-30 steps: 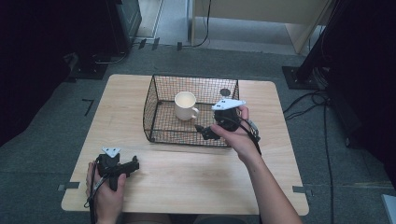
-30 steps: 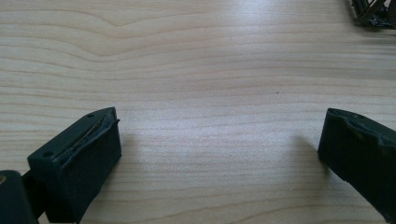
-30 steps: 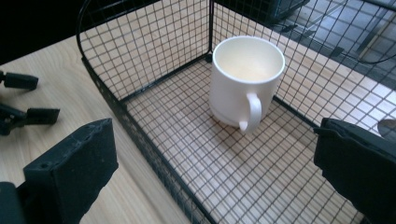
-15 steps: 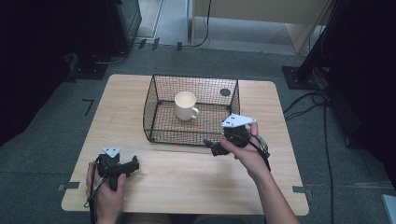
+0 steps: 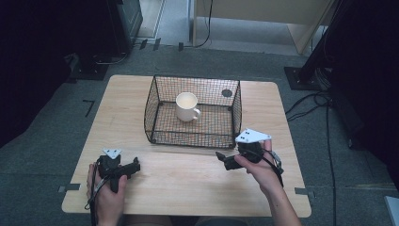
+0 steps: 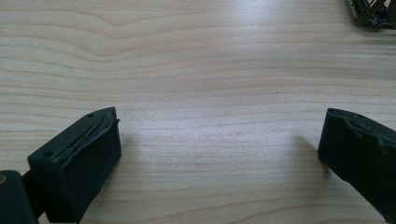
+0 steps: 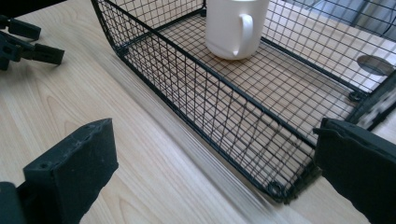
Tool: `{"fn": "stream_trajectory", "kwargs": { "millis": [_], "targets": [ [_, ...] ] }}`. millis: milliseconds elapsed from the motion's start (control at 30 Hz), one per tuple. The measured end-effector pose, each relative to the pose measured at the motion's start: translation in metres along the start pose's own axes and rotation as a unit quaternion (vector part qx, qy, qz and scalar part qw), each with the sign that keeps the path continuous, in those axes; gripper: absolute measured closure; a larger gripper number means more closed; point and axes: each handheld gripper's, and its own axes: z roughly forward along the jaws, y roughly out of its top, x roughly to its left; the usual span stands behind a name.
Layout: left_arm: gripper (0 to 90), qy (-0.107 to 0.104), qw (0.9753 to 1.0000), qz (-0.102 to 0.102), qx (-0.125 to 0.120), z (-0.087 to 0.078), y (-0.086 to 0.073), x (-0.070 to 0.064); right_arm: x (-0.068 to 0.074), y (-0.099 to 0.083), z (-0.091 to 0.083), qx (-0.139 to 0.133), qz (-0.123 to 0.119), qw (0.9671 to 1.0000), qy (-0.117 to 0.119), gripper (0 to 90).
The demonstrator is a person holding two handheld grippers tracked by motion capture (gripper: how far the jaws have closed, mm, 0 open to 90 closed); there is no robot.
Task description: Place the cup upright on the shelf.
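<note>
Mug [image 5: 187,106] sitting upright inside the wire basket [image 5: 155,101] mid-table, nearest are the left gripper [image 5: 134,166] jaws spread wide over bare table [image 5: 188,188], right gripper [image 5: 222,159] also wide open, just outside the basket's front corner

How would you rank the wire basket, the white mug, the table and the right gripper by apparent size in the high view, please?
1. table
2. wire basket
3 and 4. white mug and right gripper: they look much alike, and the gripper is nearer the camera, so I leave them unranked.
</note>
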Motion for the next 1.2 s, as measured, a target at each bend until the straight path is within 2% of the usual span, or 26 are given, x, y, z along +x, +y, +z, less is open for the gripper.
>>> {"fn": "stream_trajectory", "kwargs": {
  "millis": [333, 500, 767, 1200],
  "targets": [
    [0.0, 0.000, 1.0000, 0.001, 0.000, 0.000, 0.000, 0.000, -0.005, -0.027, -0.019, -0.003, 0.008, 0.9999, -0.014, 0.0],
    [0.0, 0.000, 1.0000, 0.001, 0.001, 0.000, 0.000, 0.000, -0.013, -0.049, -0.026, -0.001, 0.030, 0.9992, -0.027, 0.0],
    [0.0, 0.000, 1.0000, 0.001, 0.000, 0.000, 0.000, 0.000, -0.022, -0.070, -0.033, 0.000, 0.054, 0.9978, -0.039, 0.0],
    [0.0, 0.000, 1.0000, 0.001, 0.000, 0.000, 0.000, 0.000, -0.041, -0.105, -0.049, 0.012, 0.090, 0.9932, -0.073, 0.0]
  ]
}}
